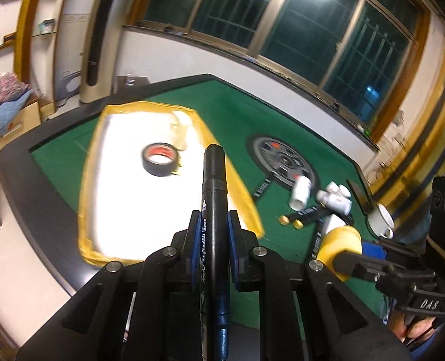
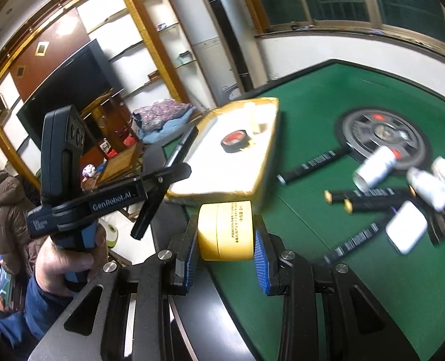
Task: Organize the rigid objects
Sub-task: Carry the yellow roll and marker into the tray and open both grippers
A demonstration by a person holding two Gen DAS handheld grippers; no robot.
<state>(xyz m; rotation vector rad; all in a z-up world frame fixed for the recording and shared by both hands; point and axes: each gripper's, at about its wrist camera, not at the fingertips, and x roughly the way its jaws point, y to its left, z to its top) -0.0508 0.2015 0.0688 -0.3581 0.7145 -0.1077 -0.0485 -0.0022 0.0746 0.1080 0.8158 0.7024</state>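
My left gripper (image 1: 213, 219) is shut on a black art marker (image 1: 213, 186) and holds it above the near edge of a white box with yellow tape edges (image 1: 126, 198). A black tape roll (image 1: 159, 159) lies in the box. My right gripper (image 2: 226, 240) is shut on a yellow cylindrical jar (image 2: 226, 230), held above the green table (image 2: 312, 114) near the box's corner (image 2: 252, 186). The left gripper with the marker also shows in the right wrist view (image 2: 179, 153). The jar also shows in the left wrist view (image 1: 339, 243).
On the green felt lie several black markers (image 2: 372, 195), white pipe fittings (image 1: 335, 200), a white bottle (image 2: 375, 165), a white flat case (image 2: 406, 231) and a white cup (image 1: 382, 219). A round wheel print (image 1: 282, 159) marks the table's middle. A person (image 2: 0, 204) sits at left.
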